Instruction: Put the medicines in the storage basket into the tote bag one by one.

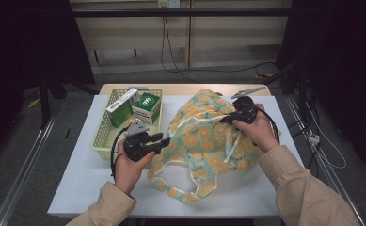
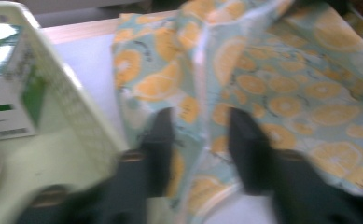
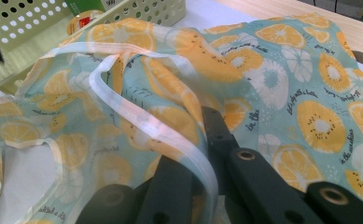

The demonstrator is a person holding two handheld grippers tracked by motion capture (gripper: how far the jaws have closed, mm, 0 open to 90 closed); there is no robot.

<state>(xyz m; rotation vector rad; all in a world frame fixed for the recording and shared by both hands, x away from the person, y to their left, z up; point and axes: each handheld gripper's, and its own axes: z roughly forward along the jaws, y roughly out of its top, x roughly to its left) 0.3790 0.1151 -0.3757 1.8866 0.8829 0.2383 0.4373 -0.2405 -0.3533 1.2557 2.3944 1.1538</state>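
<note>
White-covered bench (image 1: 77, 188): right gripper (image 1: 227, 117) jaws clamped on fruit-print bag (image 1: 209, 141) rim, holding mouth up; left gripper (image 1: 164, 140) jaws half-open astride bag edge, unpinched; basket (image 1: 101, 141) alongside, likely for loading.

Grey floor (image 1: 67, 103) — perhaps carpet.

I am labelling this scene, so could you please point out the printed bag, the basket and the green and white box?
printed bag (image 1: 204, 141): high view, on the middle of its orange-patterned cloth.
basket (image 1: 101, 136): high view, on its left wall.
green and white box (image 1: 147, 106): high view, on its front face.
</note>
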